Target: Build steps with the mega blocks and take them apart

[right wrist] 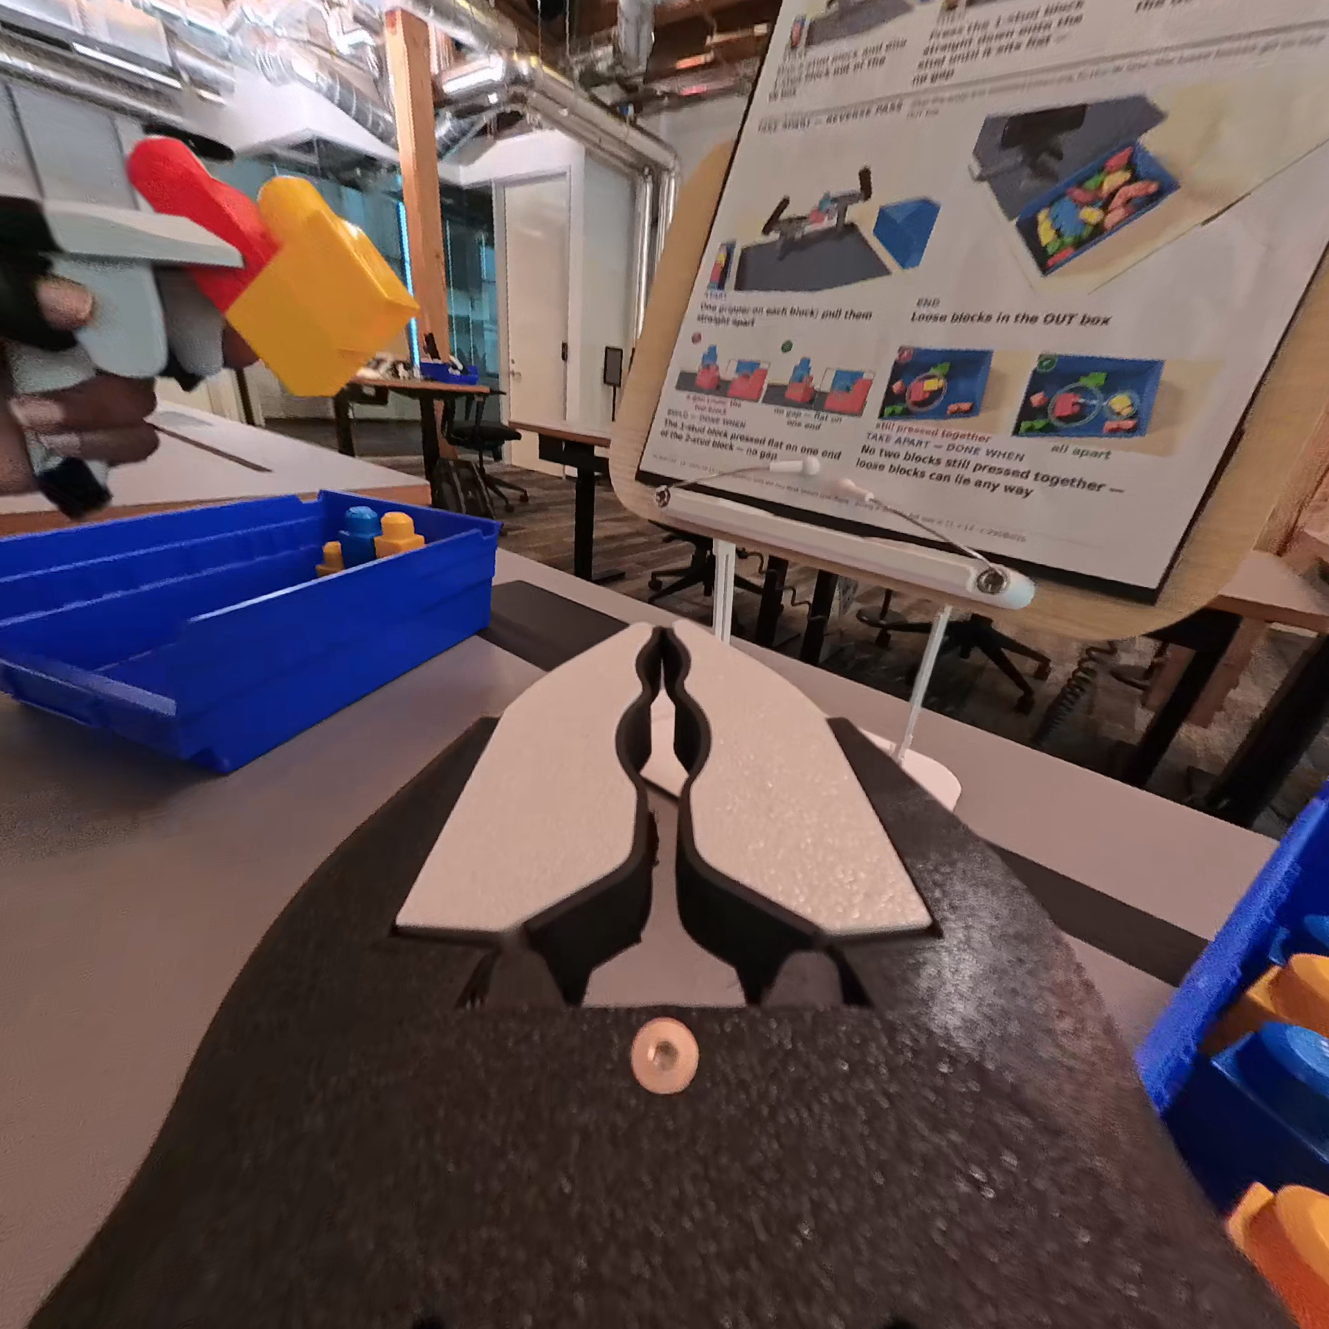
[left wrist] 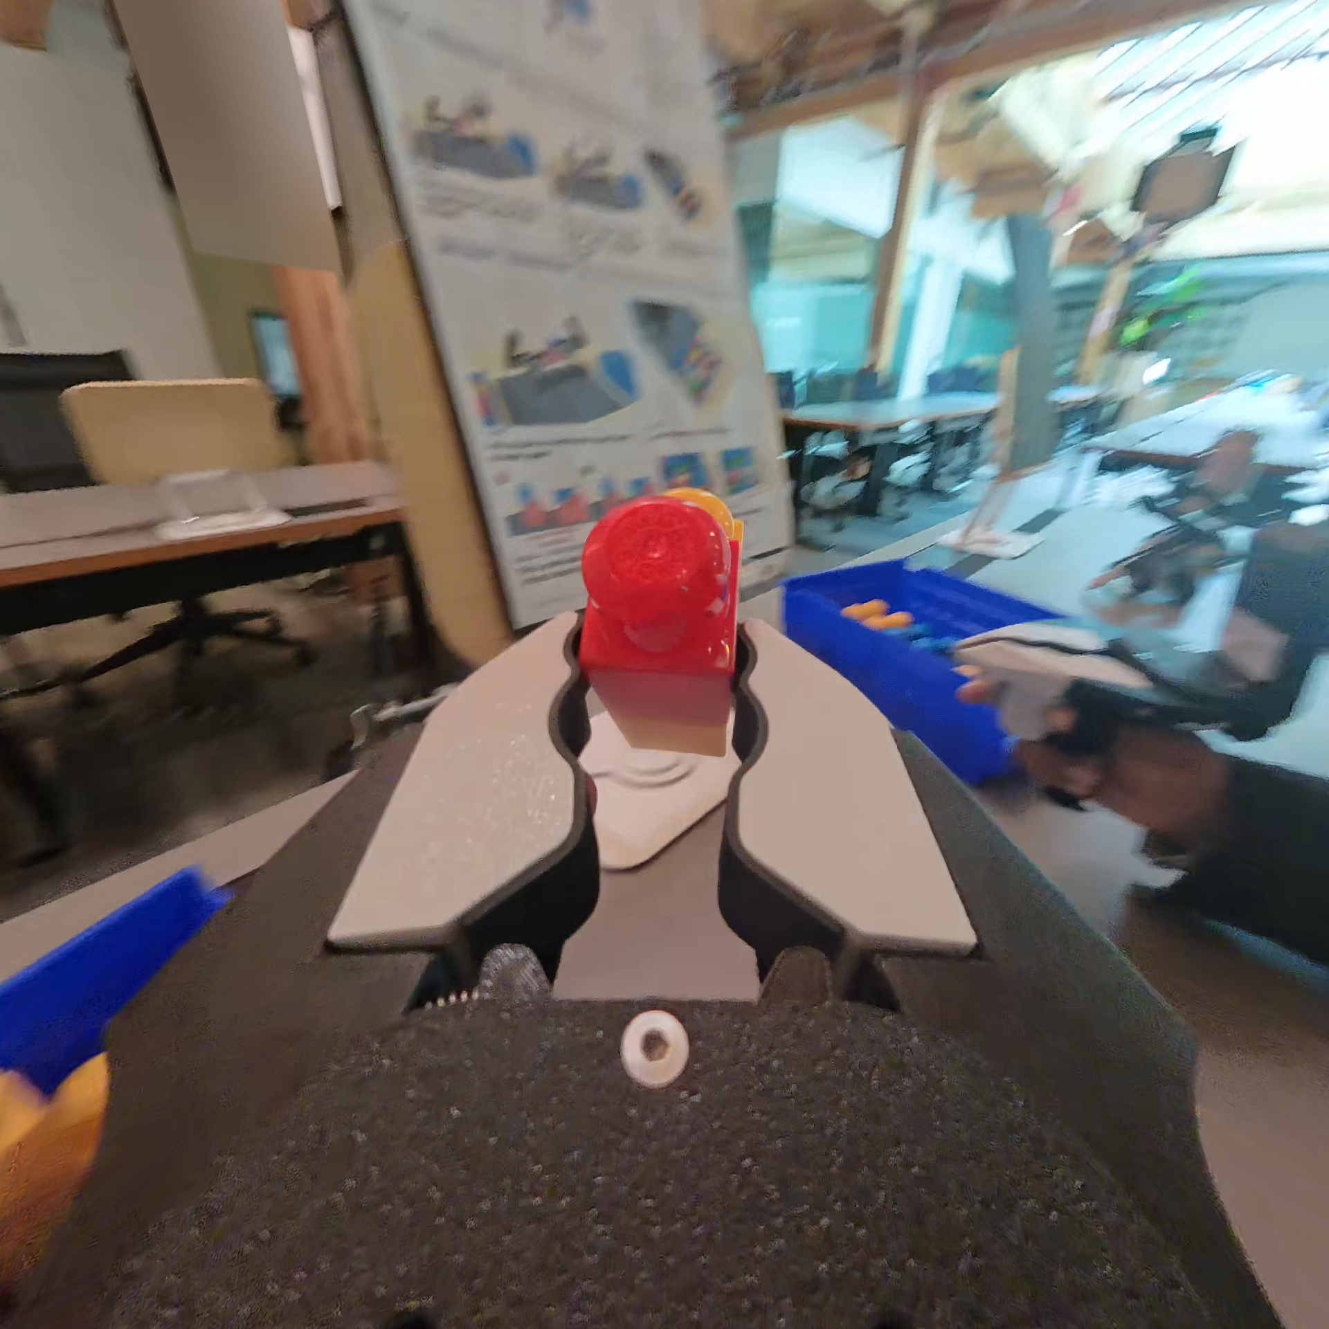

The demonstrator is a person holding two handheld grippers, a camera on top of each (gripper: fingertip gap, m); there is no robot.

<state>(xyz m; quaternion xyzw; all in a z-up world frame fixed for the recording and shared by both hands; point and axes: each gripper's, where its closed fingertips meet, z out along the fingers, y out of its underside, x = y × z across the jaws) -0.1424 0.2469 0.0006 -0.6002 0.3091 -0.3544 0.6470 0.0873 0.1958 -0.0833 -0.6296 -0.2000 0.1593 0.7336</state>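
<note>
My left gripper [left wrist: 658, 633] is shut on a red one-stud block [left wrist: 658, 575], held in the air, stud towards the camera. A yellow block [left wrist: 701, 503] is joined to the red one and peeks out behind it. In the right wrist view the same left gripper [right wrist: 223, 280] shows at upper left, holding the red block [right wrist: 194, 208] with the bigger yellow block [right wrist: 316, 288] stuck to it. My right gripper [right wrist: 665, 633] is shut and empty, low over the grey table. It also shows blurred in the left wrist view [left wrist: 1043, 683].
A blue bin [right wrist: 252, 647] at left holds a blue and two yellow blocks [right wrist: 367, 539]. Another blue bin [right wrist: 1222, 1007] at right holds orange and blue blocks. An instruction board [right wrist: 971, 288] stands on a white stand behind a black mat [right wrist: 546, 618]. The gap from one gripper's tips to the other's is roughly 25 cm.
</note>
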